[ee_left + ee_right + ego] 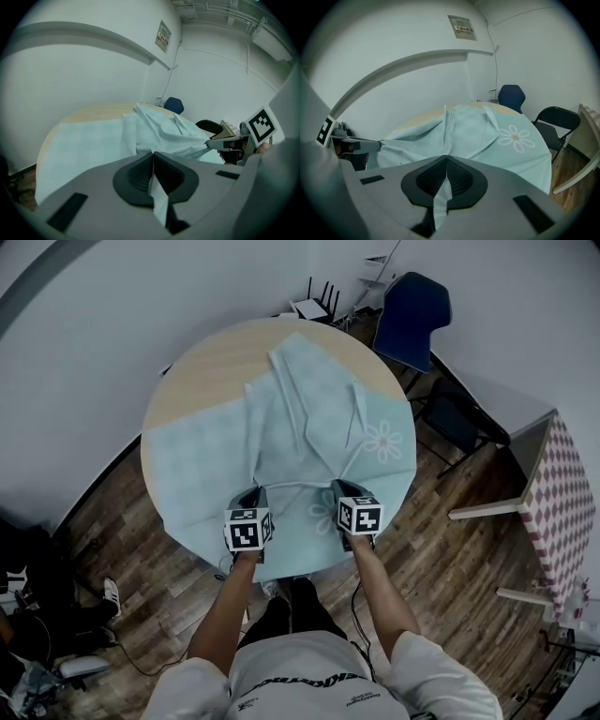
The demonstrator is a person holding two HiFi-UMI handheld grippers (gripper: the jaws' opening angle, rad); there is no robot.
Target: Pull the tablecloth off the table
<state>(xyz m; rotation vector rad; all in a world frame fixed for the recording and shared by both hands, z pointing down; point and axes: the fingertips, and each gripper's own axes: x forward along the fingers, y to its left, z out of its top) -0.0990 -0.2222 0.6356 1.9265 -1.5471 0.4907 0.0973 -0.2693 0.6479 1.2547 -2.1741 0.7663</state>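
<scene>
A pale blue tablecloth [309,442] with a white flower print lies rumpled over the near part of a round wooden table [220,357]; the far rim of the tabletop is bare. My left gripper [251,495] is shut on the tablecloth near its front edge, cloth pinched between the dark pads [138,176]. My right gripper [345,491] is shut on the tablecloth a little to the right, a strip of fabric running between its pads [459,178]. Folds rise from both grips toward the table's far side. The cloth [159,131] bunches up ahead of the left jaws, and the flower [515,137] shows in the right gripper view.
A blue chair [412,320] stands behind the table at the right, a dark folding chair [459,418] nearer. A table with a red chequered cover [562,512] is at the far right. Wooden floor [141,521] surrounds the table. The person's legs are right at the front edge.
</scene>
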